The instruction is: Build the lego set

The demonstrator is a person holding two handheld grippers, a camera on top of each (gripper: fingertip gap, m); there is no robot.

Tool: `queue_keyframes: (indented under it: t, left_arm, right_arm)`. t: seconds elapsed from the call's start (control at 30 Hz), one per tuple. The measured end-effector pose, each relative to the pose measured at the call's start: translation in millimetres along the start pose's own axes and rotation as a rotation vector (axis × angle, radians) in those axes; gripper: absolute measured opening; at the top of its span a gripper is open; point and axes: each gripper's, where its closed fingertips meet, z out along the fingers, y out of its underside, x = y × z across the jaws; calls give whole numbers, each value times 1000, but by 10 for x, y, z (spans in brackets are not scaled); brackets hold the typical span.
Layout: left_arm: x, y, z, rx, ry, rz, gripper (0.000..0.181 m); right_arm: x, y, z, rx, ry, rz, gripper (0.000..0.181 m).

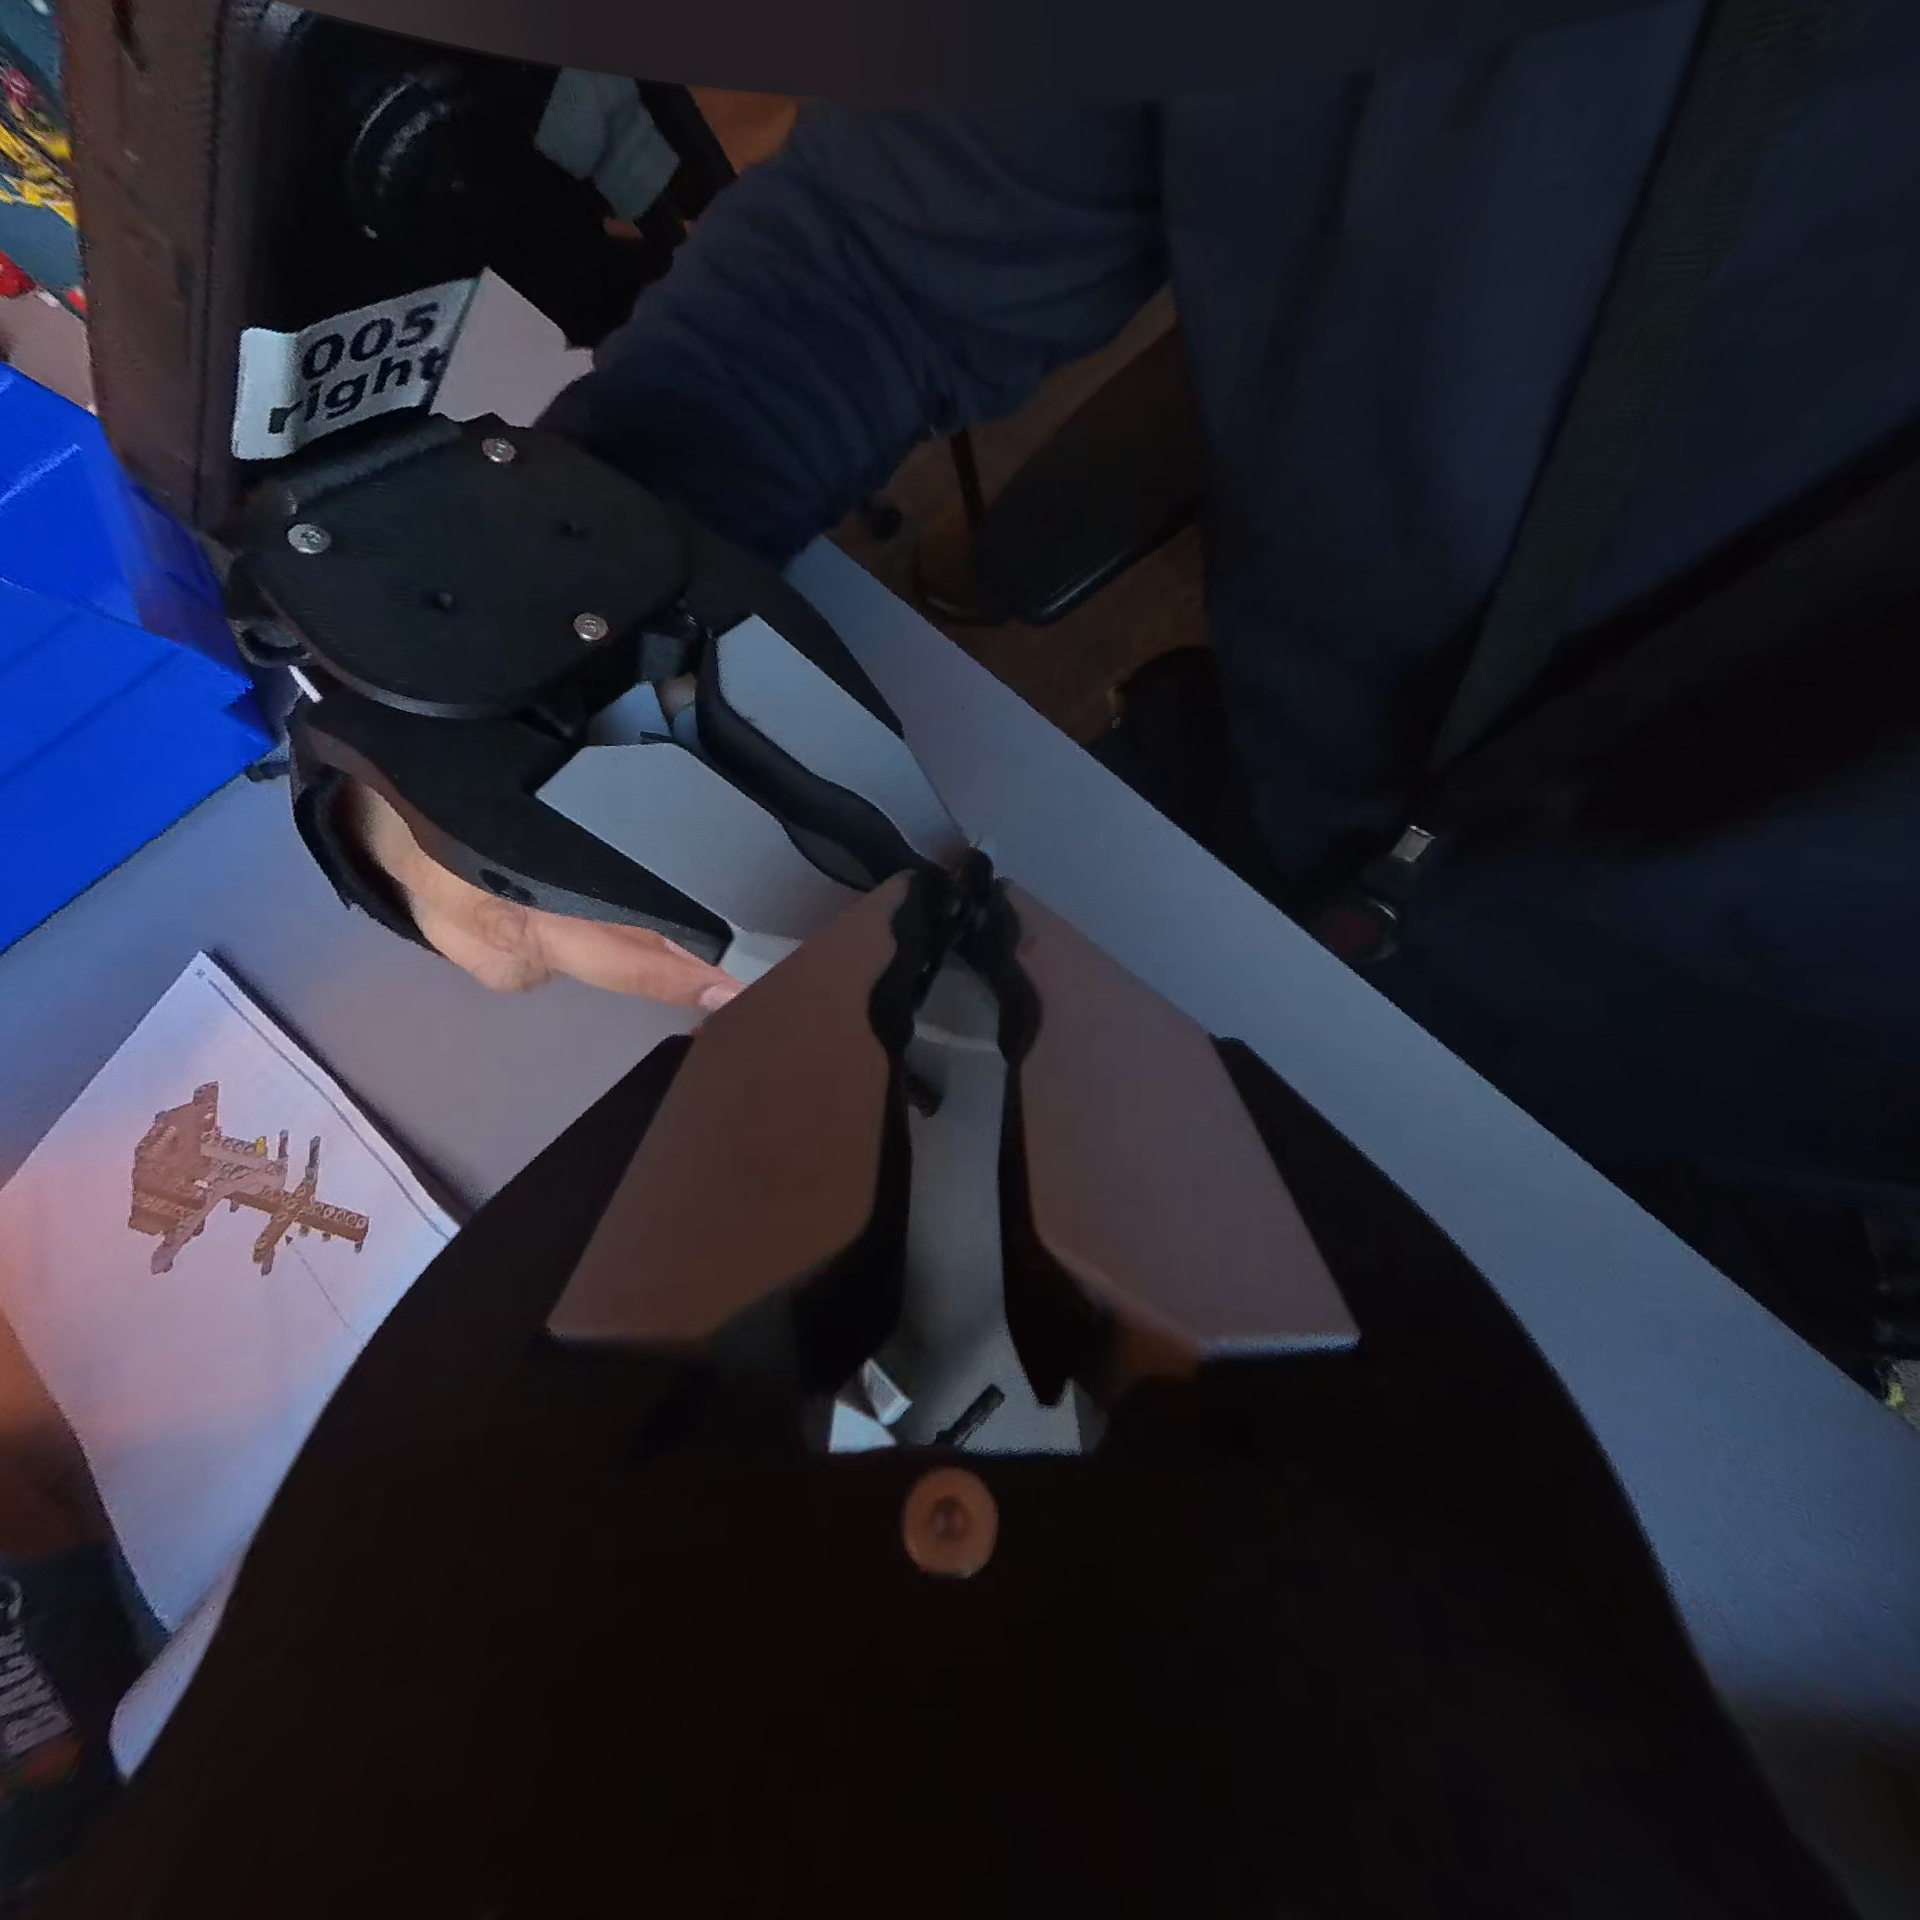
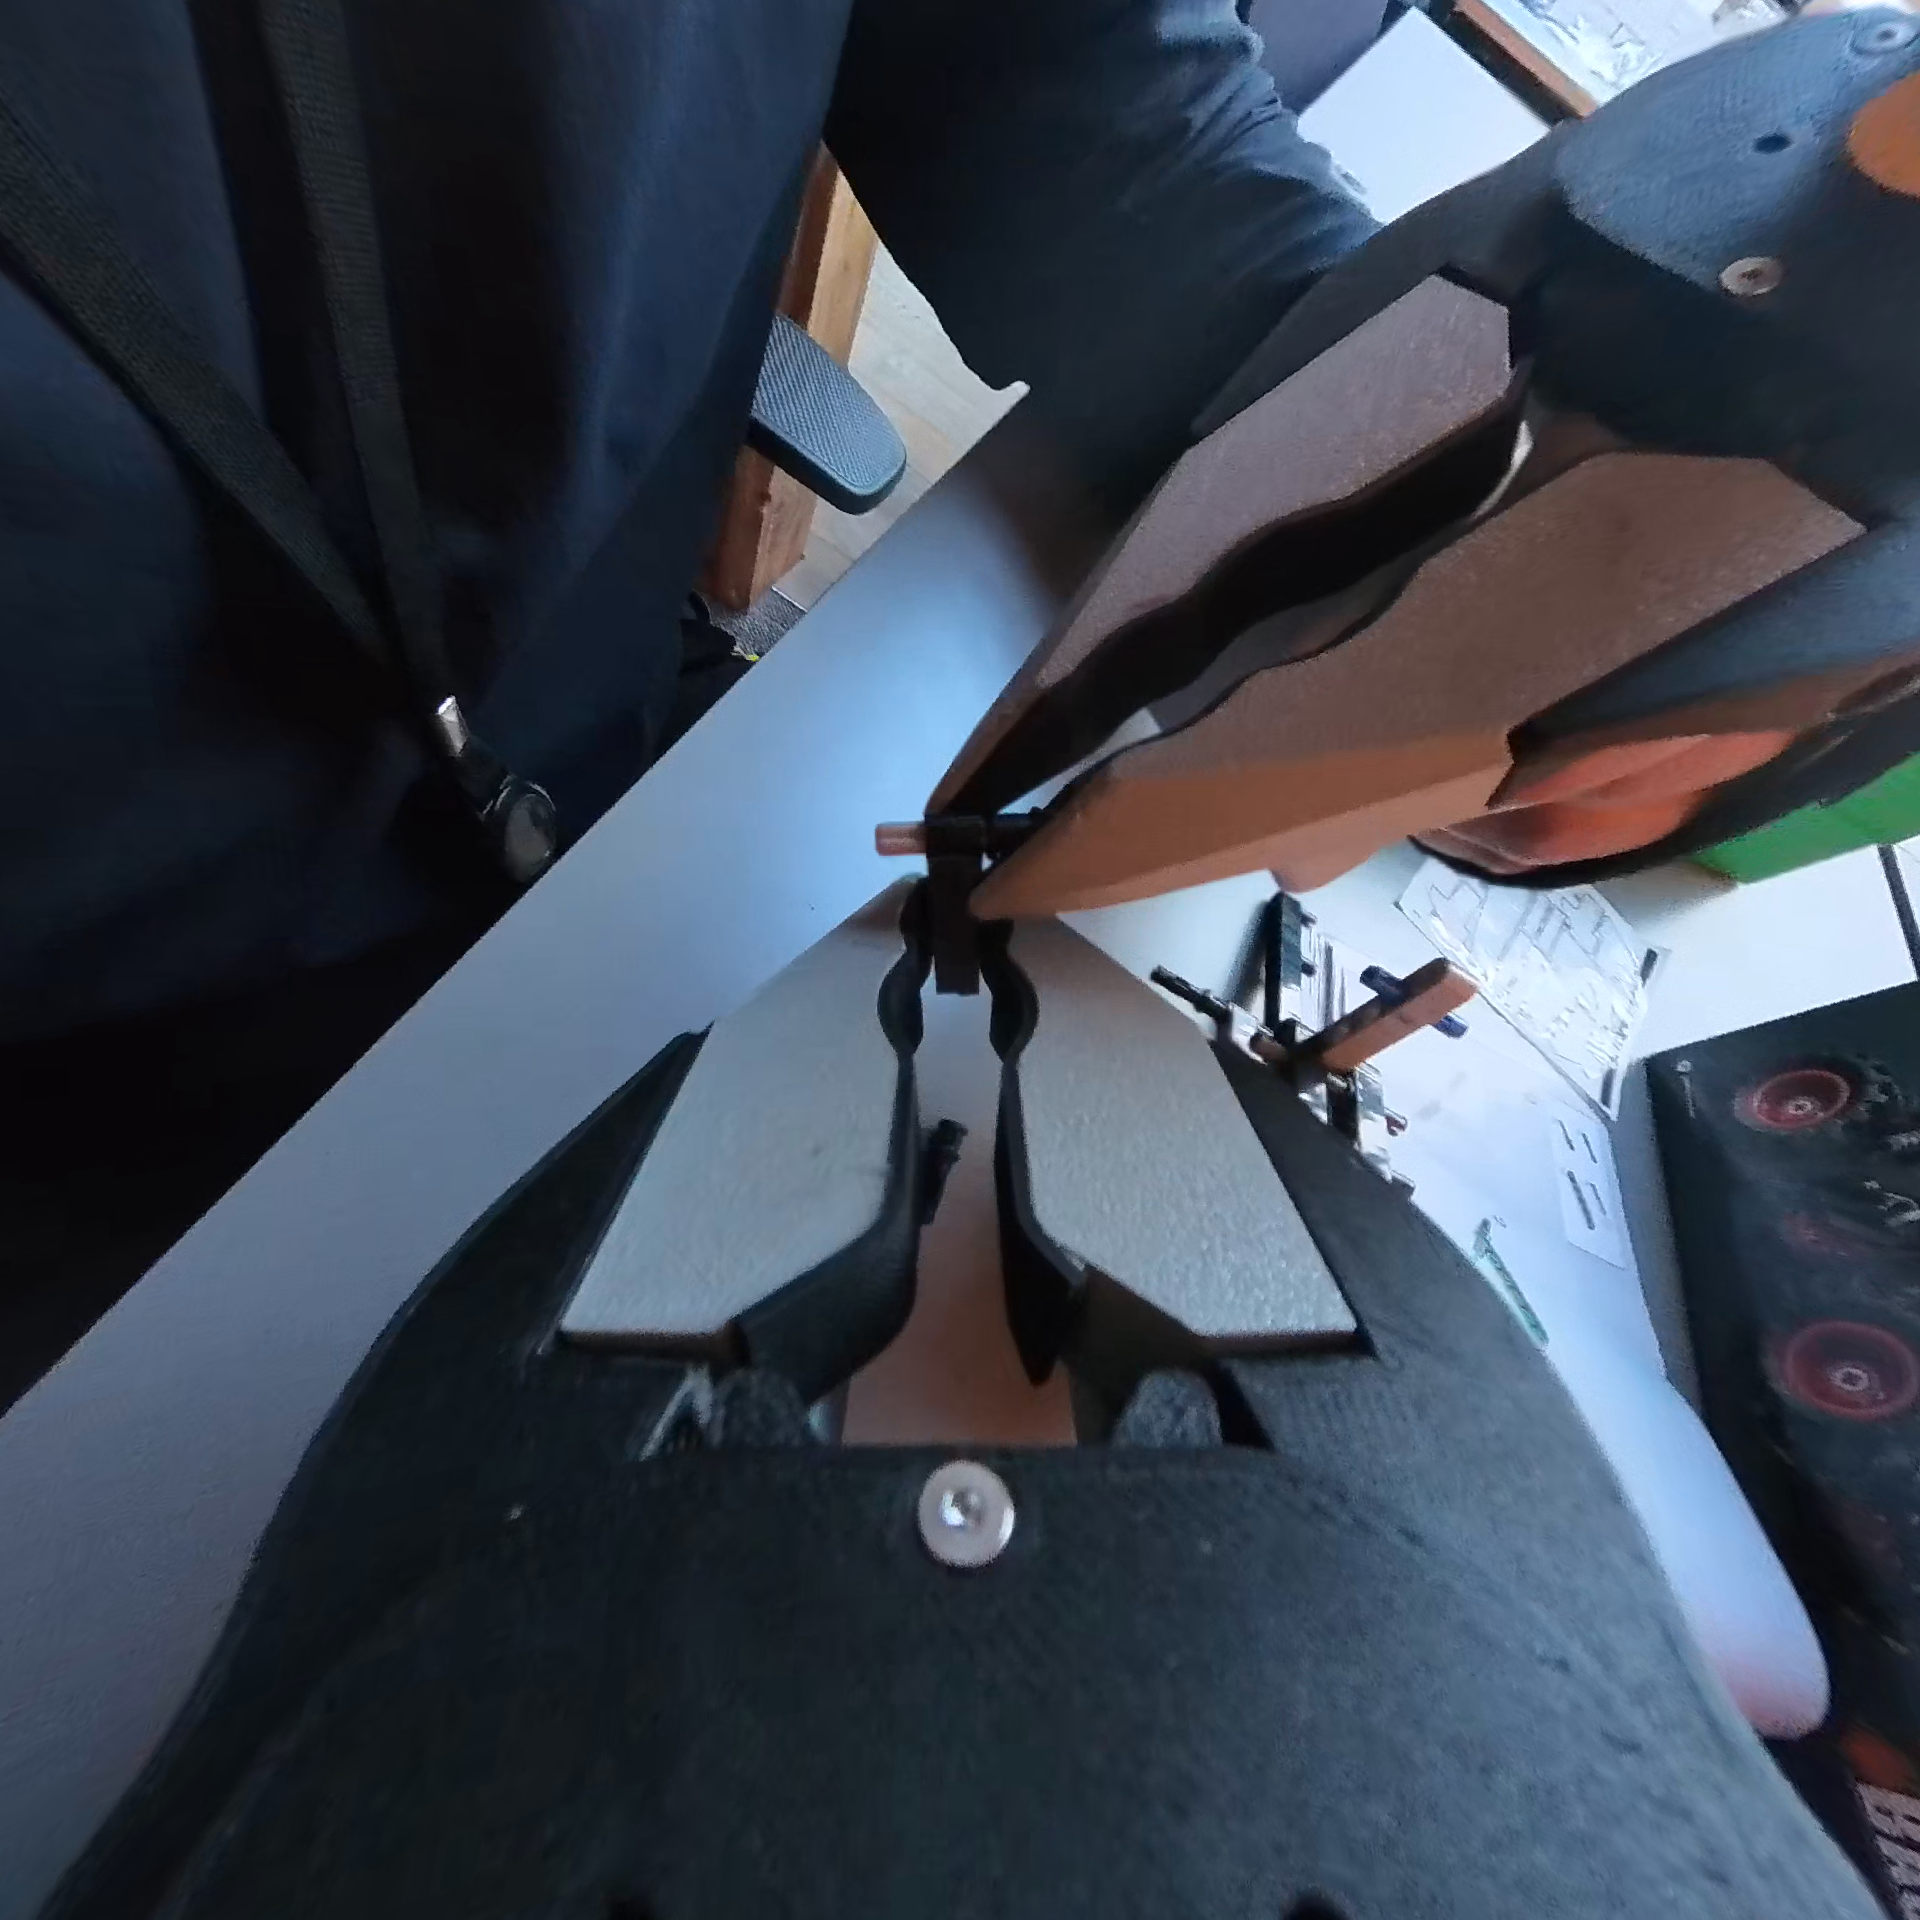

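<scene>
Two grippers meet tip to tip above the near edge of the white table (image 2: 727, 790). The right gripper (image 2: 958, 935) has its jaws closed on a small black lego piece (image 2: 956, 951), which stands upright between its tips. The left gripper (image 2: 971, 857) comes in from the upper right with jaws pinched on the same black assembly, where a short tan pin (image 2: 899, 837) sticks out sideways. A partly built model (image 2: 1340, 1039) lies on the table to the right, beside an instruction sheet (image 2: 1538, 966). An open booklet (image 1: 208, 1226) shows in the left wrist view.
</scene>
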Motion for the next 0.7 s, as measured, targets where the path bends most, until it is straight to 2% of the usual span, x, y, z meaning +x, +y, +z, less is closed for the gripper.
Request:
queue_keyframes:
  t: [0.1, 0.37, 0.5, 0.7]
  left_arm:
    - [18, -17, -22, 25, -4, -21, 6]
    - [20, 8, -65, -14, -65, -72, 5]
    - [-9, 17, -103, 28, -107, -145, 5]
    - [-98, -12, -225, 181, -197, -273, 5]
  right_arm:
    - [-9, -28, -8, 21, -12, 17, 7]
    - [15, -53, 37, 53, -10, 66, 10]
    - [51, -59, 28, 77, -4, 100, 11]
    - [164, -117, -11, 124, 31, 158, 13]
